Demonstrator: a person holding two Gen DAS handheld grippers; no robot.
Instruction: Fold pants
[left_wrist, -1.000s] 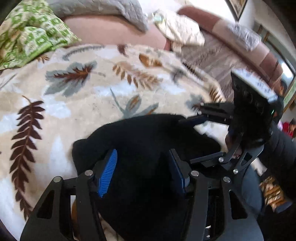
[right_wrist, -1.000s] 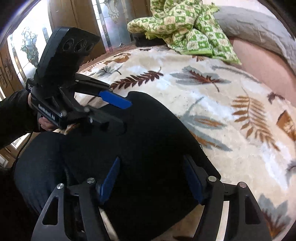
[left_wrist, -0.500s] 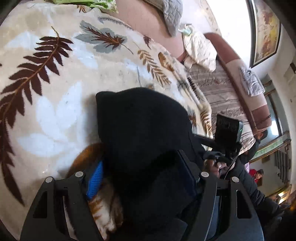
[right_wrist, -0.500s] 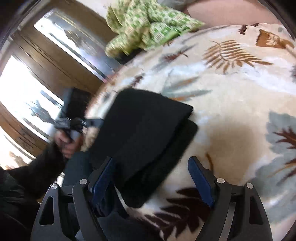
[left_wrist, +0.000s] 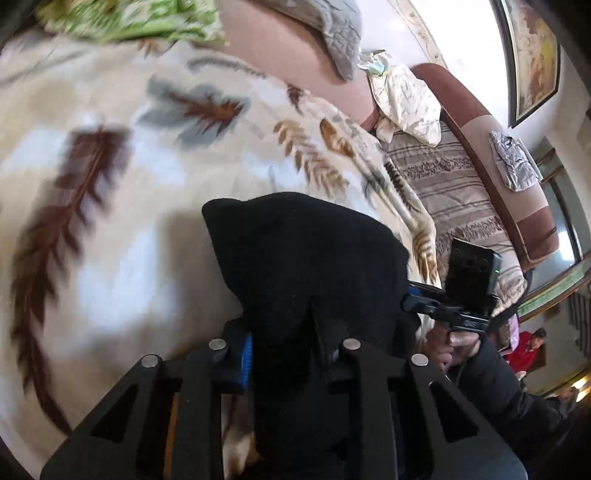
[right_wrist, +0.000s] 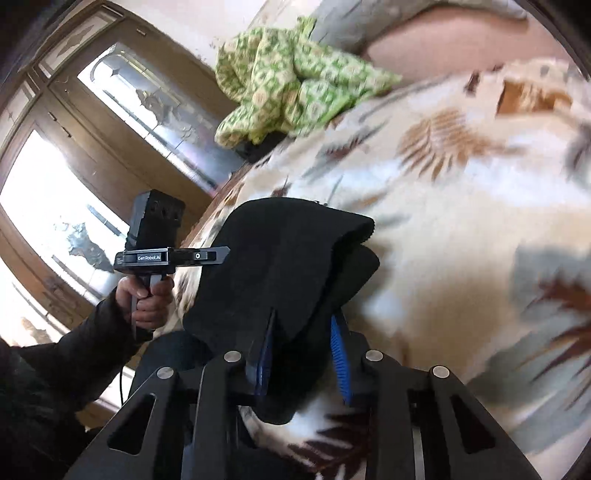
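The black pants (left_wrist: 306, 258) lie folded in a thick bundle on the leaf-patterned blanket (left_wrist: 110, 177), near its front edge. My left gripper (left_wrist: 284, 350) is shut on the near edge of the bundle, the blue pads pressed into the cloth. My right gripper (right_wrist: 303, 350) is shut on the other end of the same pants (right_wrist: 288, 251), where two folded layers show. Each gripper shows in the other's view, the right gripper (left_wrist: 424, 299) at the pants' right side, the left gripper (right_wrist: 207, 255) at their left side.
A green patterned cloth (right_wrist: 288, 81) lies at the far edge of the blanket by a pink cushion (left_wrist: 295, 62). A striped sofa (left_wrist: 454, 192) with loose cloths stands to the right. Wooden glazed doors (right_wrist: 74, 166) stand to the left.
Both grippers were open around the pants; their jaws have now closed on the cloth. The views have tilted and shifted, and the bundle's near edge looks gathered.
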